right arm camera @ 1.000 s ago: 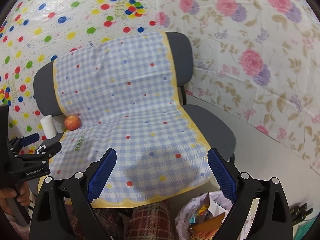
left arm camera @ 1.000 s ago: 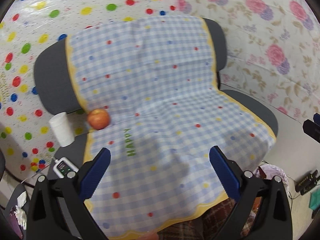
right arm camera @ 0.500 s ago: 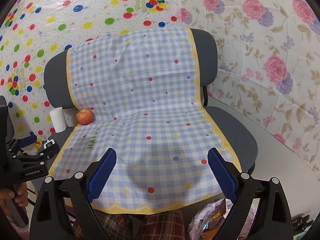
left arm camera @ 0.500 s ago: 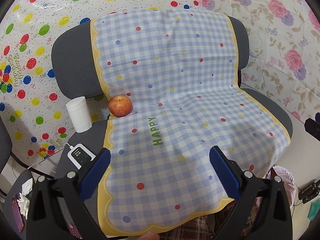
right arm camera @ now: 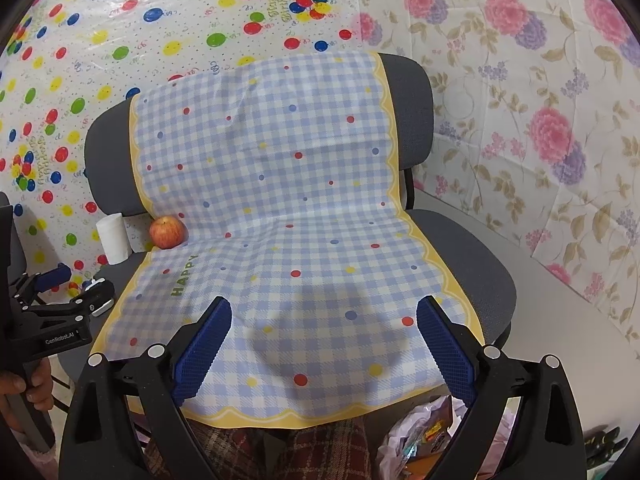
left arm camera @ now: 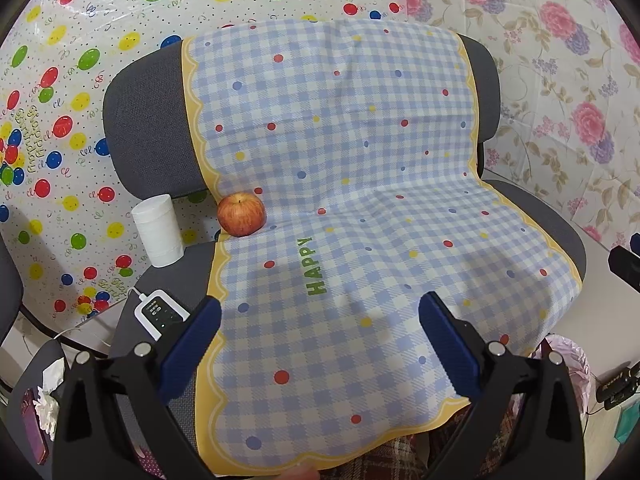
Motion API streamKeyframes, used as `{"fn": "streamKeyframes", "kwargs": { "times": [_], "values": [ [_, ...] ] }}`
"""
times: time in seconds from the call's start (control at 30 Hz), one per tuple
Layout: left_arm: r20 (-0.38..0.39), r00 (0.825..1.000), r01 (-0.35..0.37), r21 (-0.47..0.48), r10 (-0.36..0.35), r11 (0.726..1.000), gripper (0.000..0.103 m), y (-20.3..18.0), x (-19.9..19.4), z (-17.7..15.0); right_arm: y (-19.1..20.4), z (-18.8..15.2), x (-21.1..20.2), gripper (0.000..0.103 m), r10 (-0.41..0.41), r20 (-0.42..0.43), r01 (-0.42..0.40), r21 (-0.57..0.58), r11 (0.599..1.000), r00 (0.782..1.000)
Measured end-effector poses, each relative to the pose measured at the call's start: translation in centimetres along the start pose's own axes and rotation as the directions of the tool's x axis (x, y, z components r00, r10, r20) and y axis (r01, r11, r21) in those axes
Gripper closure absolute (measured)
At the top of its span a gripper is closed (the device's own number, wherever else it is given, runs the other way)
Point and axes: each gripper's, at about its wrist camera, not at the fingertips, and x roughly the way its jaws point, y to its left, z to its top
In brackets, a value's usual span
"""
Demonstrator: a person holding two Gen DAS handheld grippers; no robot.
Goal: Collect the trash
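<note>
Blue ribbed pads frame both my views: my left gripper (left arm camera: pixel 320 316) and my right gripper (right arm camera: pixel 324 320) hang with jaws spread wide and nothing between them, above the front edge of the seat of the grey fabric office chair (left arm camera: pixel 144 92). Over the last second both cameras have drawn back and tipped up; a second ago the pale bag below the seat front filled more of the right view, and now more of the chair back shows.

The blue-and-white checked plastic sheet with a yellow border (left arm camera: pixel 340 160) lies bare across the seat middle. At its left edge, where seat meets back, sits a red-yellow apple (left arm camera: pixel 241 214), with a white paper roll (left arm camera: pixel 158 231) just beside it on the bare seat and a small white device with a cable (left arm camera: pixel 160 314) near the seat's front-left corner. The pale pink plastic bag of wrappers (right arm camera: pixel 424 436) hangs off the front-right corner.

I judge no obvious trash remains on the sheet; whether collecting is over or paused, I cannot tell.
</note>
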Motion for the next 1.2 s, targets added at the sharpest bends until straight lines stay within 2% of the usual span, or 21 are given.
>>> {"fn": "streamKeyframes", "kwargs": {
  "times": [1.2],
  "values": [
    [-0.008,1.000,0.009,0.003,-0.009,1.000,0.007,-0.14,0.57,0.36,-0.76,-0.36,-0.21,0.009,0.002,0.004,-0.002,0.012,1.000,1.000]
  ]
}}
